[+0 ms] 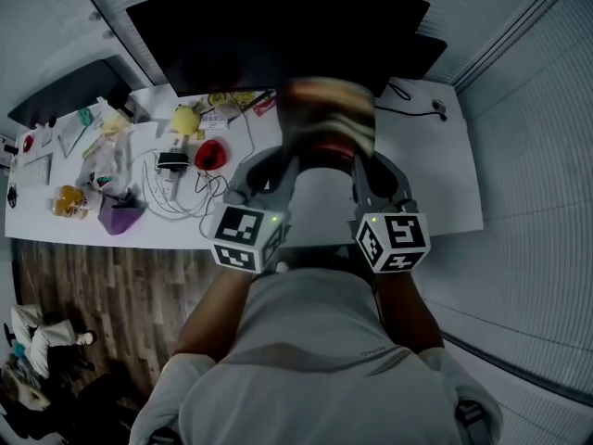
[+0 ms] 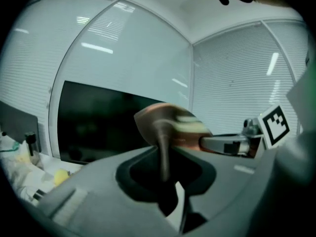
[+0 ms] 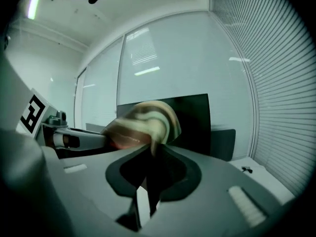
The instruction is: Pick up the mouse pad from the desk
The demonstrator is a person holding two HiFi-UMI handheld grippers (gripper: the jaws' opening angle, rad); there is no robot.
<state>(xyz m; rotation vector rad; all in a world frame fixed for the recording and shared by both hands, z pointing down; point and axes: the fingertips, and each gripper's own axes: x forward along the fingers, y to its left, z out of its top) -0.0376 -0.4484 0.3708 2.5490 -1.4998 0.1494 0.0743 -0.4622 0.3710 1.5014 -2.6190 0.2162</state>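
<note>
We hold the mouse pad (image 1: 329,119) above the desk (image 1: 435,174), its long side running between the left gripper (image 1: 278,165) and right gripper (image 1: 375,165), each one's jaws pinching an end.

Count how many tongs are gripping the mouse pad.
2: left tongs pinch the left edge of the mouse pad, right tongs its right edge. None hidden.

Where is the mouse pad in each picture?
Head view: top middle, a blurred mouse pad in front of the black monitor.
Left gripper view: centre, mouse pad clamped edge-on.
Right gripper view: centre, mouse pad clamped edge-on.
Shared landmark: the monitor sits behind the pad in all three.
</note>
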